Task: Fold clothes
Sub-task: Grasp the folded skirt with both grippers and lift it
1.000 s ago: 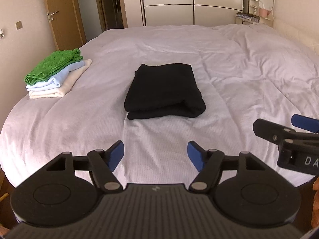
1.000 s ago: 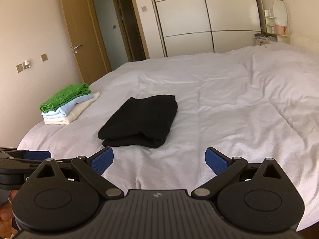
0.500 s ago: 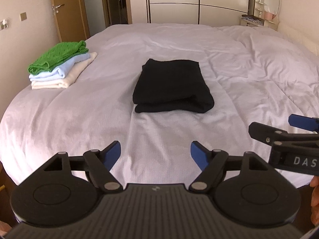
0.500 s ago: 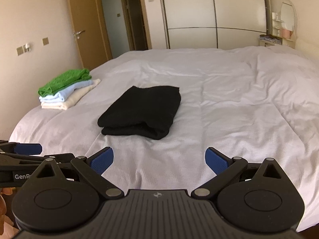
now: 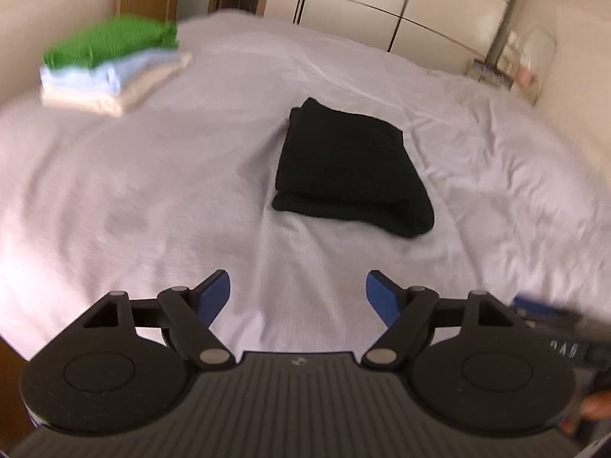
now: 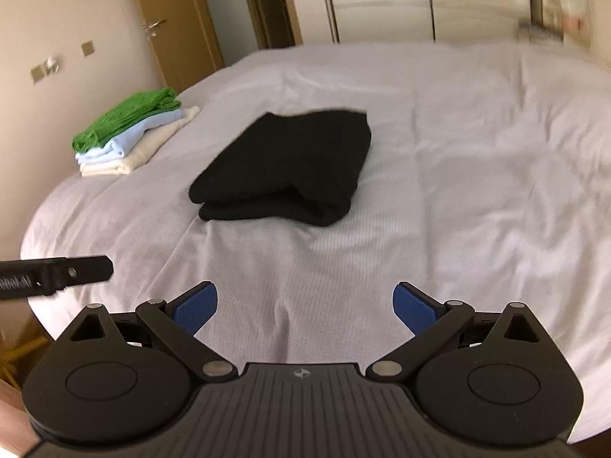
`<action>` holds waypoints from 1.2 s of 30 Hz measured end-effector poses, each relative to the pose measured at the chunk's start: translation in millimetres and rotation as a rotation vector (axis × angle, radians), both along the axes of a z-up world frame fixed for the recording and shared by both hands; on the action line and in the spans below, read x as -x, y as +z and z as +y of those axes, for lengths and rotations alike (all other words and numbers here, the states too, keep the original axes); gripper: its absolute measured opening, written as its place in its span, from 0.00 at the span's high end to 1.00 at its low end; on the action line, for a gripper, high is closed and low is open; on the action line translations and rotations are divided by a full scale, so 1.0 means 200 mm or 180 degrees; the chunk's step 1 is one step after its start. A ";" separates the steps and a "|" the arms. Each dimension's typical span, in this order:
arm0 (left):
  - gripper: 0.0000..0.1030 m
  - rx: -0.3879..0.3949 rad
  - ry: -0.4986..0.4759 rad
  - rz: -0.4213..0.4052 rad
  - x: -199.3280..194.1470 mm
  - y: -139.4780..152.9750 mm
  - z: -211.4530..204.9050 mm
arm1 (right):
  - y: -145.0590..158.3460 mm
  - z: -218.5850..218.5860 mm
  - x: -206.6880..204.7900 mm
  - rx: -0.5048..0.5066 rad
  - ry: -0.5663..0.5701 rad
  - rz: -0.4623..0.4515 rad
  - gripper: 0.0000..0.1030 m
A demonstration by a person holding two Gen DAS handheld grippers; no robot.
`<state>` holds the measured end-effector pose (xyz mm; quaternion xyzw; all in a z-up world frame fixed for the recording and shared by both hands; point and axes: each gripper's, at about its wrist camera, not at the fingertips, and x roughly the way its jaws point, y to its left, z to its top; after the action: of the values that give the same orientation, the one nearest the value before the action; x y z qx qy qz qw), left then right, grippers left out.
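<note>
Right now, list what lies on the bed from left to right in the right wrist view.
Tip of the left gripper → stack of folded clothes, green on top → folded black garment → bare white bedding.

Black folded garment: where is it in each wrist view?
Left wrist: black garment sits right of centre on the bed.
Right wrist: it lies left of centre.
Shared landmark: the green-topped stack, to its left in both.
</note>
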<state>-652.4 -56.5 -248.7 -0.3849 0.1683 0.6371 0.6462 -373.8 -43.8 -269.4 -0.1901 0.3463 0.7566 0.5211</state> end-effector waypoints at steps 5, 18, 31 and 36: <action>0.27 0.0101 0.0000 -0.0757 0.21 -0.08 0.27 | -0.12 0.22 -0.14 0.0260 -0.0165 0.0858 0.02; 0.27 0.0495 0.0209 -0.2075 0.53 -0.50 0.76 | -0.44 0.81 -0.35 0.0839 -0.0489 0.2350 0.07; 0.25 0.0505 0.0317 -0.2885 0.55 -0.72 0.85 | -0.58 1.14 -0.22 0.0861 -0.0281 0.2333 0.17; 0.30 0.0634 0.0390 -0.2991 0.56 -0.70 0.80 | -0.61 1.18 -0.22 0.0978 -0.0272 0.2333 0.22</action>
<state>-764.1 103.1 -389.4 -0.7002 -0.1046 0.4120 0.5737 -330.5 192.4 -391.4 0.0313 0.6260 0.6913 0.3595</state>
